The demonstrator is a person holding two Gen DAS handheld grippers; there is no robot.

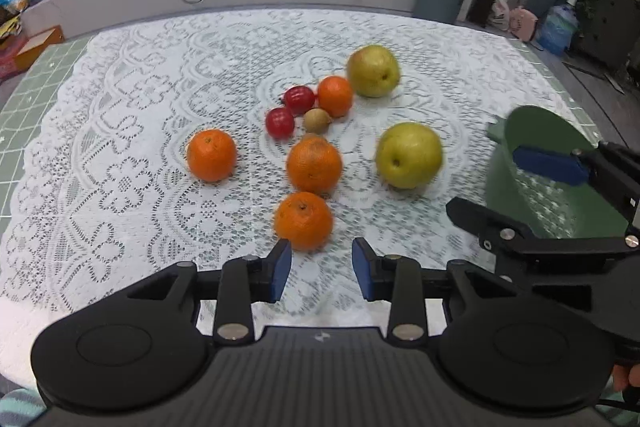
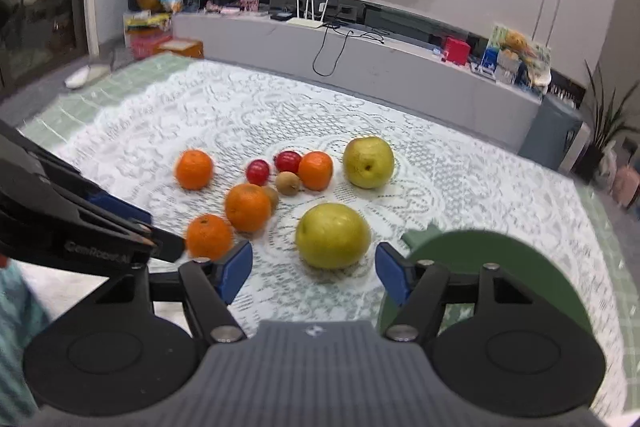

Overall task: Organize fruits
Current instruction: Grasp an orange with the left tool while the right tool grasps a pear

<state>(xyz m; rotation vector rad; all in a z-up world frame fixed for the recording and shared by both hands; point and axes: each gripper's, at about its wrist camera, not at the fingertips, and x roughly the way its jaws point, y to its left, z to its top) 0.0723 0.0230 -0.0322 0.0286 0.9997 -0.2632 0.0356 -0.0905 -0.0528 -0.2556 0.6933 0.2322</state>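
The right gripper (image 2: 314, 277) is seen with its blue fingers (image 2: 236, 269) apart and nothing between them, just short of a yellow-green pear (image 2: 332, 235) on the lace-covered worktop (image 2: 460, 179). A green bowl (image 2: 480, 247) is seen beside the right finger. Oranges (image 2: 247, 207) are scattered further left.
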